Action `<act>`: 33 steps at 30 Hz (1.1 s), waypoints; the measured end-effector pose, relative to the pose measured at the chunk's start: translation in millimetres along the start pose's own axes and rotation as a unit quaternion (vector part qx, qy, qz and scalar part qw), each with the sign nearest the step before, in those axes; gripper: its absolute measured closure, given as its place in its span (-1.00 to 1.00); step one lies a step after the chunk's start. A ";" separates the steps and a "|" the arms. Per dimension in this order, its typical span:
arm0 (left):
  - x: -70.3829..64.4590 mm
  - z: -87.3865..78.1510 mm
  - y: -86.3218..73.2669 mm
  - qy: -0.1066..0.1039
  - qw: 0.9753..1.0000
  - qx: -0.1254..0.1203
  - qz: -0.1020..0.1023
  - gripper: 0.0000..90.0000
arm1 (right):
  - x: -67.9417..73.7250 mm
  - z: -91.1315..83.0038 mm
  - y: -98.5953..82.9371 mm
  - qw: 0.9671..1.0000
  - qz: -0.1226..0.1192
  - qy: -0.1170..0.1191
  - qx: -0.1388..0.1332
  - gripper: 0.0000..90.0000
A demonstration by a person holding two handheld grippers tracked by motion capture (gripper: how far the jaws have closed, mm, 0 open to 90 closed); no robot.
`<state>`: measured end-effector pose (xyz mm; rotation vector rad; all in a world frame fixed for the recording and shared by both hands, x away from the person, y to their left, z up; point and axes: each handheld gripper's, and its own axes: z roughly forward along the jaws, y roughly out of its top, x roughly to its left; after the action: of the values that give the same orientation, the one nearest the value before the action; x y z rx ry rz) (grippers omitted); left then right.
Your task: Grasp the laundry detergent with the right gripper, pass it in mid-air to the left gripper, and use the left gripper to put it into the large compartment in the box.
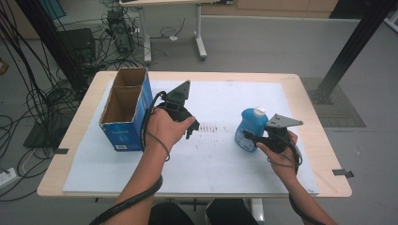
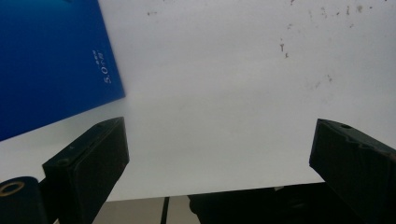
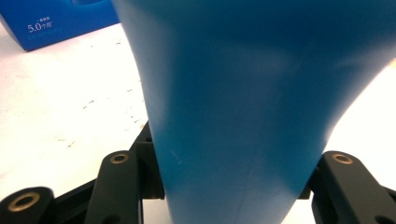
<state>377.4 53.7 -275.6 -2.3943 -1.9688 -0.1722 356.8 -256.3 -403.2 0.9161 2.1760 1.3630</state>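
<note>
Gripping one blue plastic bottle (image 1: 248, 130) with a white cap, the right gripper (image 1: 251, 137) has both jaws pressed against its smooth, rounded body (image 3: 243, 102); the bottle stands upright on the right half of the white mat (image 1: 220, 159). The left gripper (image 1: 191, 129) hovers mid-mat with jaws spread wide and nothing between them. Farther left stands one blue cardboard box (image 1: 126, 108), top open, two compartments inside. One wooden table (image 1: 309, 93) underneath.
</note>
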 end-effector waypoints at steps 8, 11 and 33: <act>-2.4 -2.5 1.6 0.000 1.000 0.001 0.006 -0.89 | 0.0 -0.1 -0.2 1.000 0.000 -0.001 -0.001 0.03; -3.4 -4.0 1.6 0.000 1.000 0.000 0.008 -0.89 | 0.1 -0.4 -0.6 1.000 0.002 -0.001 -0.002 0.03; 2.7 -31.7 -3.1 -0.013 0.999 -0.018 0.045 -0.88 | -8.8 -5.7 22.0 1.000 0.017 0.019 0.006 0.02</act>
<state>372.9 53.9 -243.9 -2.5143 -1.8803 -0.1770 366.2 -259.5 -381.0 0.9428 2.2084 1.3949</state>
